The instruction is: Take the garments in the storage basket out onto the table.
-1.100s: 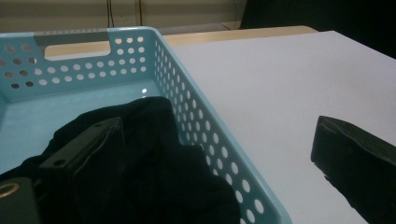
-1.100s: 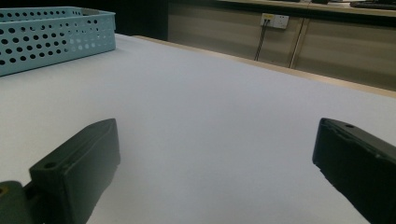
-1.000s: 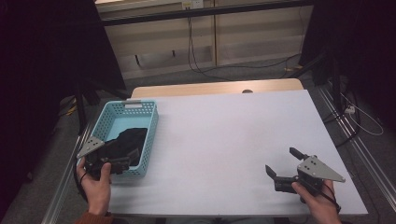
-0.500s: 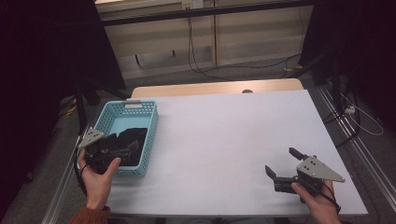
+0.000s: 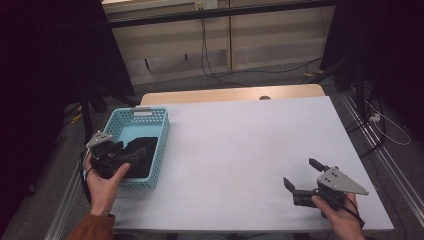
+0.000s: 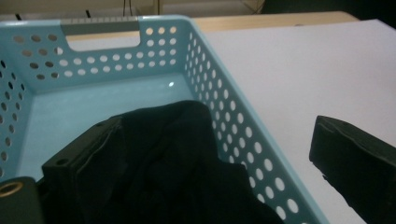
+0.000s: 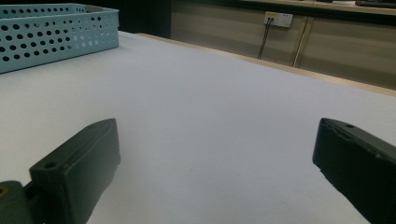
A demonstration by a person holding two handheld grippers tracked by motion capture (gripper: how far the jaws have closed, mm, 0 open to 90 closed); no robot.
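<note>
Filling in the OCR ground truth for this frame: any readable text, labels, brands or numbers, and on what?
None readable.
Blue basket: a grey strip sits on the rim above its handle slot, seen in the left gripper view, but no lettering can be made out on it.
Wall socket: plain, no marking legible.
Left gripper, right gripper, black cloth, white table: no print visible.

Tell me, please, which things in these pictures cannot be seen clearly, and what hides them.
- Black cloth in the blue basket: what garment it is cannot be told; it is bunched and dark in the high view, cut off by the bottom edge in the left gripper view.
- Left gripper, high view: its jaws merge with the dark cloth.
- Basket floor, left gripper view: the near part is covered by cloth.
</note>
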